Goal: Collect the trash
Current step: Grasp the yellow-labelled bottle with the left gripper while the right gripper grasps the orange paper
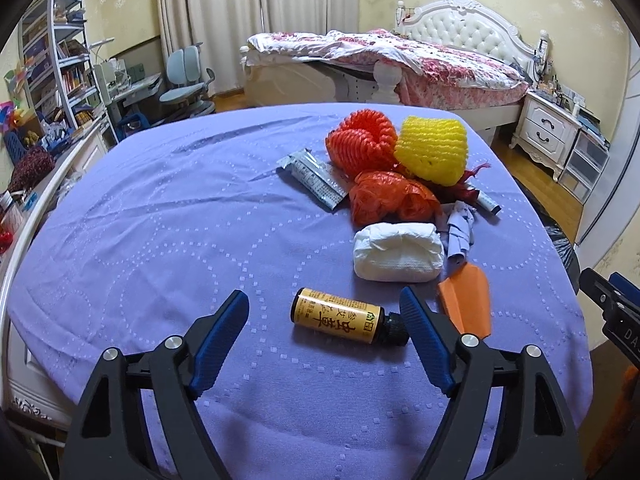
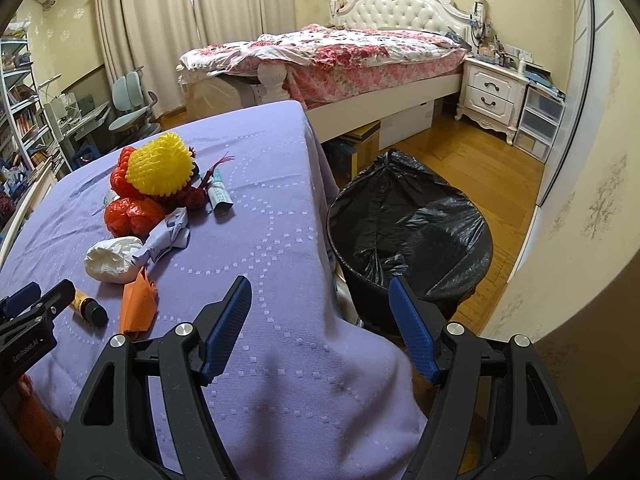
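Trash lies on the purple tablecloth (image 1: 168, 220): a small yellow bottle with a black cap (image 1: 346, 316), a white wad (image 1: 398, 252), an orange paper piece (image 1: 468, 300), crumpled lilac paper (image 1: 460, 228), an orange plastic bag (image 1: 390, 198), orange (image 1: 362, 140) and yellow (image 1: 432, 148) foam nets, and a grey sachet (image 1: 316, 178). My left gripper (image 1: 324, 312) is open just above the cloth, with the bottle between its fingers. My right gripper (image 2: 320, 300) is open and empty over the table's right edge, next to a bin lined with a black bag (image 2: 408, 236).
The bin stands on the wooden floor (image 2: 492, 168) right of the table. A bed (image 2: 360, 52) and nightstand (image 2: 492, 92) are behind. Shelves (image 1: 52, 60), a desk and a chair (image 1: 184, 80) are at the left. A small tube (image 2: 219, 196) lies by the nets.
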`<move>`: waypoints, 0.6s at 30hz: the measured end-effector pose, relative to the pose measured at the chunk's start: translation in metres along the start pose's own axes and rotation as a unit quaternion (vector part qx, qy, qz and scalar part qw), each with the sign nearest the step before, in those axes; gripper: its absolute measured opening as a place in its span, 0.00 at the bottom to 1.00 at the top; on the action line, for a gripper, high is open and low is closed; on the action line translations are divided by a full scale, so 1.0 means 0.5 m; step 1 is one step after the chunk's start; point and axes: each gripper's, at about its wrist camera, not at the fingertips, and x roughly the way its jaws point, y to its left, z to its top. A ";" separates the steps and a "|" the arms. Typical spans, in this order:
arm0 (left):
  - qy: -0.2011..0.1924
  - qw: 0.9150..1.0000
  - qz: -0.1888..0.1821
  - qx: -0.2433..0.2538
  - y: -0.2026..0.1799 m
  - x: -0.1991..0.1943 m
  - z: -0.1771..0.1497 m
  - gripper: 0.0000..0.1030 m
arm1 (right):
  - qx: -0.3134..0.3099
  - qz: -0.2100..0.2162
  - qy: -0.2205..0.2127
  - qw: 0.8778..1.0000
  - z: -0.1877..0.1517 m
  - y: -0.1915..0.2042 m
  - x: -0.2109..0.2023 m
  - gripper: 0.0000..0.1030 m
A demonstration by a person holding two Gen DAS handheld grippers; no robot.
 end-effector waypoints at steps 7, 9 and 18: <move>0.012 1.000 -0.002 0.011 -0.005 0.023 -0.014 0.84 | -0.002 0.005 0.015 1.000 -0.003 0.010 0.020 0.68; 0.011 1.000 -0.005 0.012 -0.001 0.022 -0.014 0.84 | -0.005 0.006 0.018 1.000 -0.004 0.018 0.022 0.68; -0.028 0.998 0.050 0.035 0.027 0.030 0.000 0.85 | -0.019 0.010 0.019 1.000 -0.007 0.039 0.020 0.68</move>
